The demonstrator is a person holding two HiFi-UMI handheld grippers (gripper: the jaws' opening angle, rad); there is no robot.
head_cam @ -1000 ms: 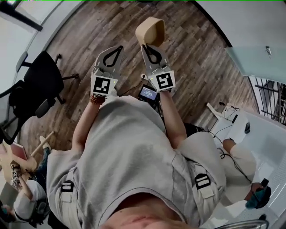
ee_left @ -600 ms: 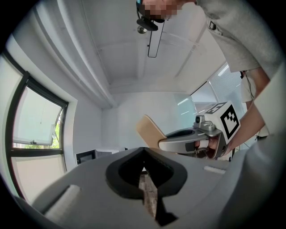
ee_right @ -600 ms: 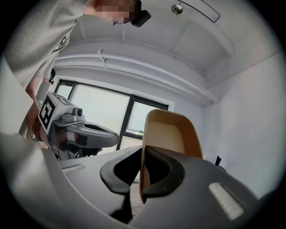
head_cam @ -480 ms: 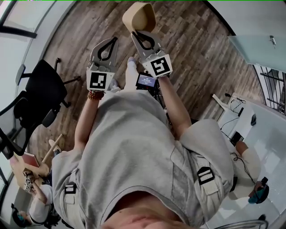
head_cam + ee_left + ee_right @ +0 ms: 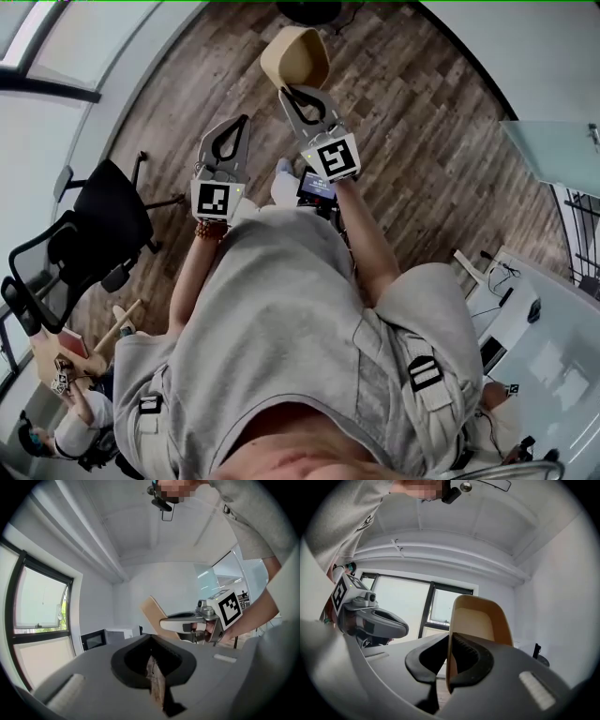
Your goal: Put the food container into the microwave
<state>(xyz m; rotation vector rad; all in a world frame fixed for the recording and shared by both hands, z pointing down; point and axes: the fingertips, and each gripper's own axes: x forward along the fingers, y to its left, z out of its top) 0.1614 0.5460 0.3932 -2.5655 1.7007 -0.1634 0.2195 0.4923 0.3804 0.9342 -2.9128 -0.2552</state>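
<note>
Right gripper (image 5: 291,90) pinches the food container (image 5: 294,56) wall; left gripper (image 5: 243,121) pressed together, empty

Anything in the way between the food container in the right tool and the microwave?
Nothing visible. The right tool is shut on the food container. The left gripper view shows the microwave by the far wall, with only open air in front of it. The head view doesn't show the microwave.

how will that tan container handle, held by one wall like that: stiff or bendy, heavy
Probably stiff: the tan round-cornered food container holds its shape though the right gripper pinches only one wall. Likely light, since it looks empty. It might pivot, gripped off-centre.
</note>
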